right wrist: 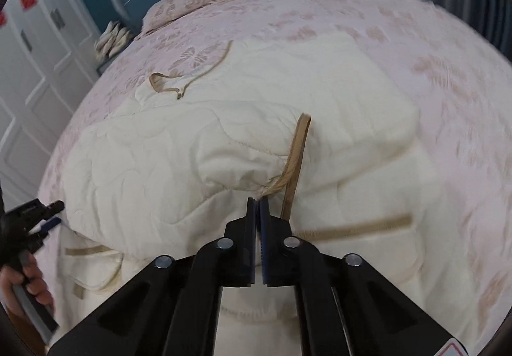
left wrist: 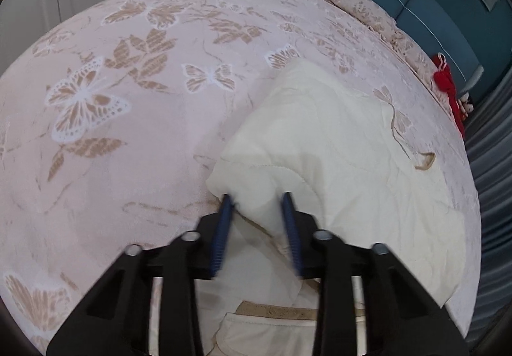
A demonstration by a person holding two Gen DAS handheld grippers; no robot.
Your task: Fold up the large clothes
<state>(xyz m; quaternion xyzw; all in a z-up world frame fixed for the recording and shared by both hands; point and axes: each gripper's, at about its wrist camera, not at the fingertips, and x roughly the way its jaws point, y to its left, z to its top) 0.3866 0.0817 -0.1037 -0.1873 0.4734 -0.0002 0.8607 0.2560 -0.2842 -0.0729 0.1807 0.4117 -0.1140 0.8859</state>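
A cream quilted garment with tan trim and ties lies partly folded on a pink bed. It also shows in the left wrist view. My right gripper is shut on a bunched edge of the garment where a tan tie comes out. My left gripper is open, its blue fingers astride a folded corner of the garment without pinching it. The left gripper also shows at the left edge of the right wrist view, held by a hand.
The pink bedspread with butterfly and leaf print covers the bed. A pillow lies by the blue headboard. A red cloth sits near the far corner. White wardrobe doors stand beside the bed.
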